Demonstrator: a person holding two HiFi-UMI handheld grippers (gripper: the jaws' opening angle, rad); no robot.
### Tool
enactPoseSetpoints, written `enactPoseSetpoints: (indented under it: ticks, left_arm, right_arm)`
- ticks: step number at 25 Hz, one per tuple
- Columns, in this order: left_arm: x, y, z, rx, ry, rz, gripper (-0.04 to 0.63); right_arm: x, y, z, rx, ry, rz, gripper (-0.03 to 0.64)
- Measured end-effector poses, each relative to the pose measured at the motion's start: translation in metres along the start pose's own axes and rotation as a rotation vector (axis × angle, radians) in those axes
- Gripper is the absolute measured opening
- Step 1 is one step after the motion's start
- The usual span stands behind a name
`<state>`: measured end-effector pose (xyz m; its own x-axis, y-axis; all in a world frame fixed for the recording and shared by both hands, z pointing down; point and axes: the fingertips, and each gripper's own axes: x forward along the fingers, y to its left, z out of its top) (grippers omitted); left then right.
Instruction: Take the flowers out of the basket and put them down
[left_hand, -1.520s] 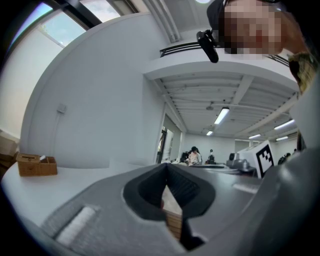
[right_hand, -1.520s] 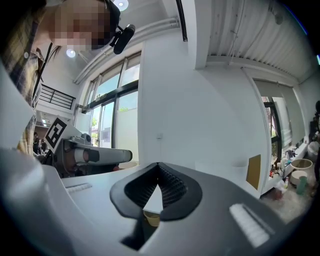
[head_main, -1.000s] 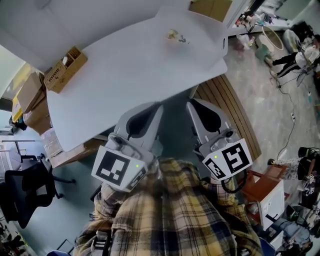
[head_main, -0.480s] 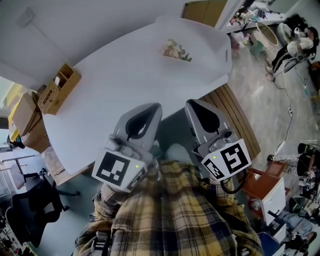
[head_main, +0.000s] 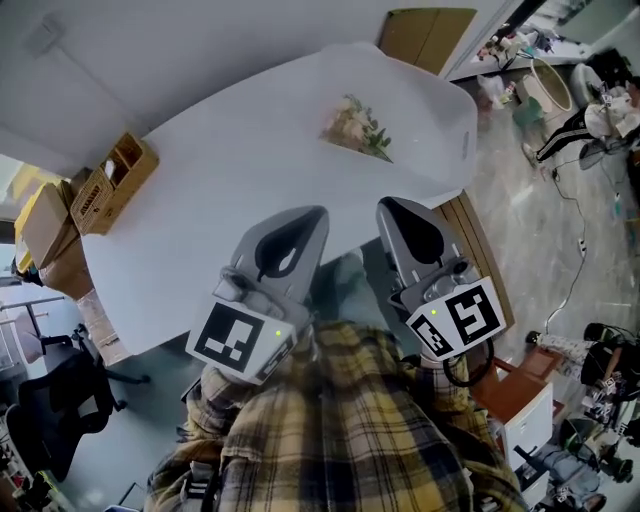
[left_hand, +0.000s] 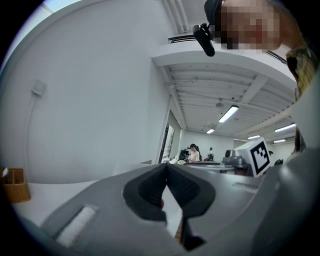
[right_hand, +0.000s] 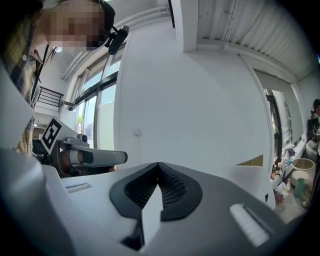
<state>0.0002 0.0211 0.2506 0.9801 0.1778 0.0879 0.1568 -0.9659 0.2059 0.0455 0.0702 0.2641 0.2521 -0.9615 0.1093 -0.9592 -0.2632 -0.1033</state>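
Observation:
A bunch of pale flowers with green leaves (head_main: 355, 128) lies on the white table (head_main: 250, 160), toward its far right. A small wooden basket (head_main: 105, 185) stands at the table's left edge; it also shows low at the left of the left gripper view as the wooden basket (left_hand: 15, 185). My left gripper (head_main: 305, 215) and right gripper (head_main: 398, 207) are held side by side close to my body, over the table's near edge, well short of the flowers. The left gripper (left_hand: 166, 165) has its tips together with nothing between them. So does the right gripper (right_hand: 158, 164).
Cardboard boxes (head_main: 45, 225) sit on the floor left of the table, with a black office chair (head_main: 45, 420) below them. A slatted wooden bench (head_main: 485, 260) lies under the table's right end. Loose clutter and cables (head_main: 590, 110) cover the floor at far right.
The table, flowers and basket have slid nearer and lower in the head view as I move toward them. Both grippers stay shut and keep their place before my body.

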Motion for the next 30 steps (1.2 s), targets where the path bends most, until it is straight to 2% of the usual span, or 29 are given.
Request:
enactPoseSetpoints:
  ticks: [9, 17, 22, 30]
  left_arm:
    - [0.095, 0.016, 0.020, -0.007, -0.036, 0.100, 0.002]
    - [0.157, 0.004, 0.027, -0.017, -0.056, 0.213, 0.002]
    - [0.177, 0.002, 0.027, -0.011, -0.047, 0.250, 0.002]
    - [0.184, 0.018, 0.030, -0.016, -0.046, 0.285, 0.002]
  right_arm:
    - [0.029, -0.100, 0.026, -0.027, 0.006, 0.091, 0.005]
    - [0.028, -0.173, 0.036, -0.047, 0.035, 0.187, 0.005]
    - [0.032, -0.194, 0.037, -0.042, 0.038, 0.222, 0.005]
    - [0.057, -0.199, 0.035, -0.025, 0.056, 0.255, 0.005]
